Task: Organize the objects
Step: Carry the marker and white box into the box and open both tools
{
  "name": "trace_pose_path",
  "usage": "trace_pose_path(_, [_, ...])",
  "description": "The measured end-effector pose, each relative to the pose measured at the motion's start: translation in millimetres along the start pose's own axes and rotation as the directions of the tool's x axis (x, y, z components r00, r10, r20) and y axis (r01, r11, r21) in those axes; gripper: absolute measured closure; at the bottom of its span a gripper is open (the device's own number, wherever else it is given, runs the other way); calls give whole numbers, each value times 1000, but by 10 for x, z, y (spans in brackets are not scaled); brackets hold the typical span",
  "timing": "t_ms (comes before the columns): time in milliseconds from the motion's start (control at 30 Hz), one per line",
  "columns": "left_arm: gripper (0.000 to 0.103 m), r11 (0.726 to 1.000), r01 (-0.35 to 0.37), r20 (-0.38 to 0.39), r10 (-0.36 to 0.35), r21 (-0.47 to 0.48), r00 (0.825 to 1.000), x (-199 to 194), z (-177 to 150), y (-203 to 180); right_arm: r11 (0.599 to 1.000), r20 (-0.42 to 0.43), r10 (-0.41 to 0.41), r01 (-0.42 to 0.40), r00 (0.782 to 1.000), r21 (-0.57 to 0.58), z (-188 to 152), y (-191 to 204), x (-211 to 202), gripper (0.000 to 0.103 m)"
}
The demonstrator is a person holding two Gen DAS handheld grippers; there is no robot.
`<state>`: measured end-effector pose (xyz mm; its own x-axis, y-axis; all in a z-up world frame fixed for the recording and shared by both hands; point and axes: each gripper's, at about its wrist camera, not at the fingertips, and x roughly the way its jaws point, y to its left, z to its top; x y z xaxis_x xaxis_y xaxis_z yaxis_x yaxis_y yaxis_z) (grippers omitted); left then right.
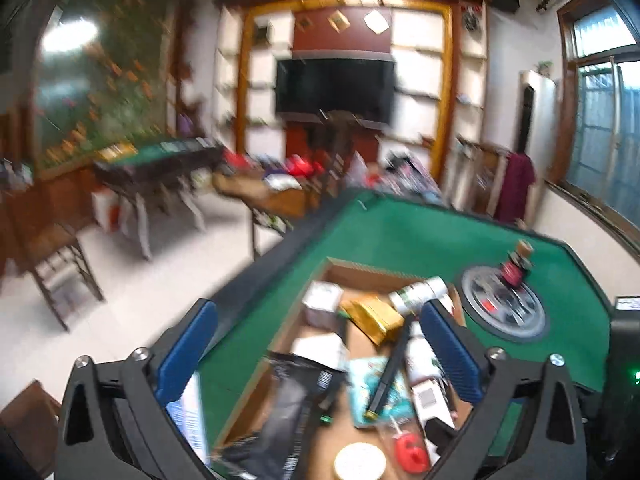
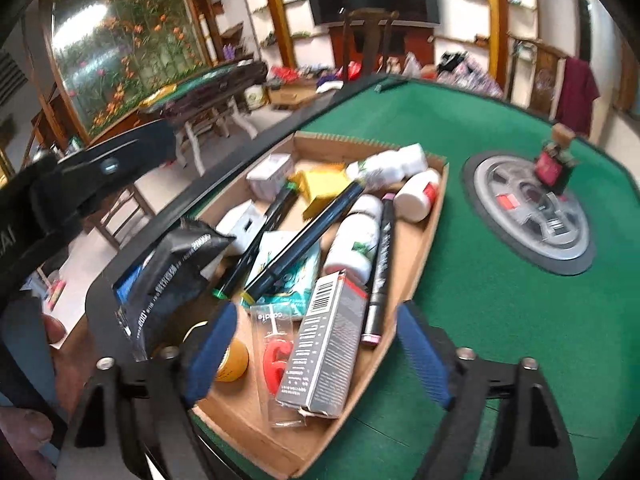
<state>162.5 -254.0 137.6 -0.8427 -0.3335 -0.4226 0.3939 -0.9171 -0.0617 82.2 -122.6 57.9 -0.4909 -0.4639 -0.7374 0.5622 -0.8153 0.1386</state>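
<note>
A shallow cardboard tray [image 2: 424,240] sits on the green felt table [image 2: 500,300]. It holds white bottles [image 2: 352,244], black markers [image 2: 308,236], a grey barcode box [image 2: 324,344], a red "6" candle [image 2: 276,360], a yellow box [image 2: 320,188] and a black packet [image 2: 168,276]. My right gripper [image 2: 320,348] is open just above the tray's near end. My left gripper [image 1: 320,356] is open over the tray [image 1: 248,392], its pads either side of the black packet [image 1: 280,412] and a marker [image 1: 388,368]. The left gripper's arm also shows in the right wrist view [image 2: 112,168].
A round grey hub [image 2: 528,212] is set in the table's middle, with a small dark bottle with a red label [image 2: 554,162] standing on it. The table's dark rim [image 1: 272,256] runs along the left. Beyond are chairs, another green table, and a TV wall.
</note>
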Motion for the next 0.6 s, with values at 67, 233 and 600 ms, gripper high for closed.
trace_pose_path(67, [0,1000,-17,52,17,-8,998,-164,7,5,1000,31,-23,23,999,7,-8,10,-104,8])
trace_pose_path(233, [0,998,41,21,-40,-47,999,-312,-1,30,996,76,-83,81,994,24,-1,37,-252,6])
trace_pose_path(600, [0,997,-70,48,70,13,996,-533,-139,-97,990,115,-138,134,984,41,-111,-30,-428,5])
